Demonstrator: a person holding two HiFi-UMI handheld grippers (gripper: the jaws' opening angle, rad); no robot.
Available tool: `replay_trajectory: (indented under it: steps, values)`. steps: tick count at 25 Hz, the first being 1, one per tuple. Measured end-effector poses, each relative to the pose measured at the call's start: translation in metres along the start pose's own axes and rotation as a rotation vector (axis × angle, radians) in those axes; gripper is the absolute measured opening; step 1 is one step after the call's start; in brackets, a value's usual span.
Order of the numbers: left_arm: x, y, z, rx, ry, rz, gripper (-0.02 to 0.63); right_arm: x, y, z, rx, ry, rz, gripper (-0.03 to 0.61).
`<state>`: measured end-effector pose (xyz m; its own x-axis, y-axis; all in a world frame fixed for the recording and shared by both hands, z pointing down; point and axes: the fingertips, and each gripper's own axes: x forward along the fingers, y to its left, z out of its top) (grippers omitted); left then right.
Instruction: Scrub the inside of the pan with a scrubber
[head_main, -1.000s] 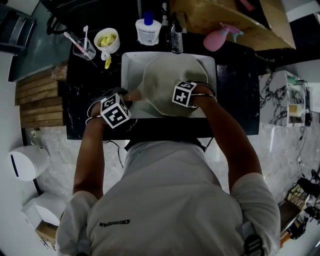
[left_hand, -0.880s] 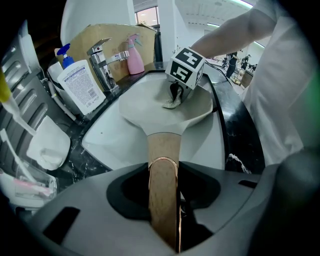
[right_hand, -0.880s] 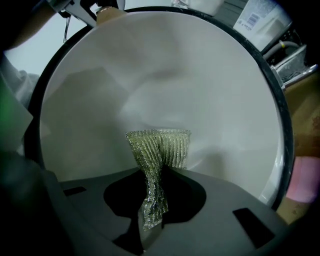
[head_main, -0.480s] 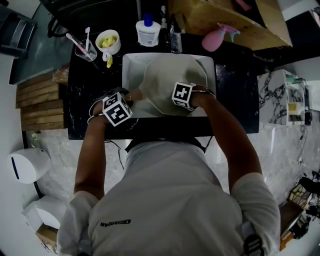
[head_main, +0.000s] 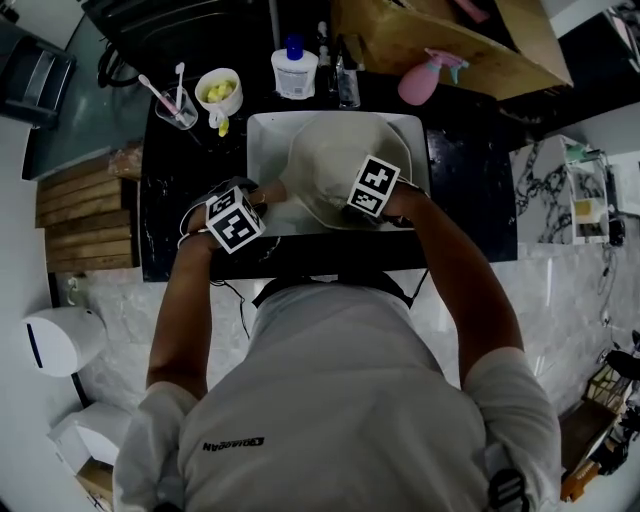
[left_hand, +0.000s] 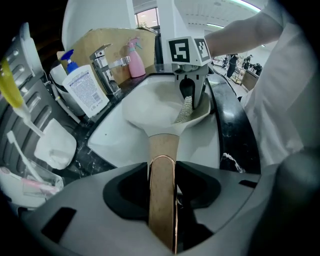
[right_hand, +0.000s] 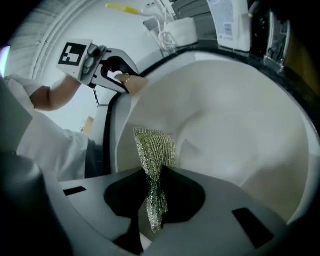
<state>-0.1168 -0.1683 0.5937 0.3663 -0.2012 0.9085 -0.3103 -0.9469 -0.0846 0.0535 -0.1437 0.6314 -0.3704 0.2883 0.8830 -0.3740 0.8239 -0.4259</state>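
Pan (head_main: 330, 160) handle (left_hand: 163, 145) sits squeezed in the left gripper (left_hand: 162, 172); right gripper (right_hand: 155, 180) pinches the mesh scrubber (right_hand: 156, 147). Rub firm circles inside.

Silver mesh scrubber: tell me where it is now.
Right gripper view, centre: the silver mesh scrubber is pinched in the right gripper, inside the cream pan at the white sink.

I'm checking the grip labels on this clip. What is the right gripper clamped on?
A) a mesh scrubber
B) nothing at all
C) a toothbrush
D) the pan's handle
A: the right gripper pinches the mesh scrubber inside the pan, while the left gripper holds the pan's handle.
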Motion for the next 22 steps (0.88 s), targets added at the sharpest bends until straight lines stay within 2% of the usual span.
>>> replay_trajectory:
  steps: [7,11,14,18,20,22]
  values:
    - [-0.046,-0.002,0.01,0.038,-0.063,0.052,0.169,-0.032,0.022,0.022,0.104,-0.31,-0.07,0.083]
    - [-0.066,-0.011,0.023,0.028,-0.149,0.083,0.169,-0.055,0.038,0.033,0.168,-0.502,-0.107,0.081]
    - [-0.083,-0.016,0.042,-0.034,-0.26,0.098,0.169,-0.083,0.048,0.038,0.21,-0.676,-0.178,0.08]
    - [-0.105,-0.025,0.064,-0.139,-0.392,0.137,0.164,-0.125,0.056,0.035,0.283,-0.935,-0.346,0.081]
    - [-0.12,-0.032,0.076,-0.177,-0.463,0.16,0.131,-0.142,0.066,0.029,0.338,-1.056,-0.378,0.081]
    - [-0.134,-0.038,0.084,-0.23,-0.532,0.196,0.068,-0.159,0.081,0.02,0.376,-1.166,-0.375,0.081]
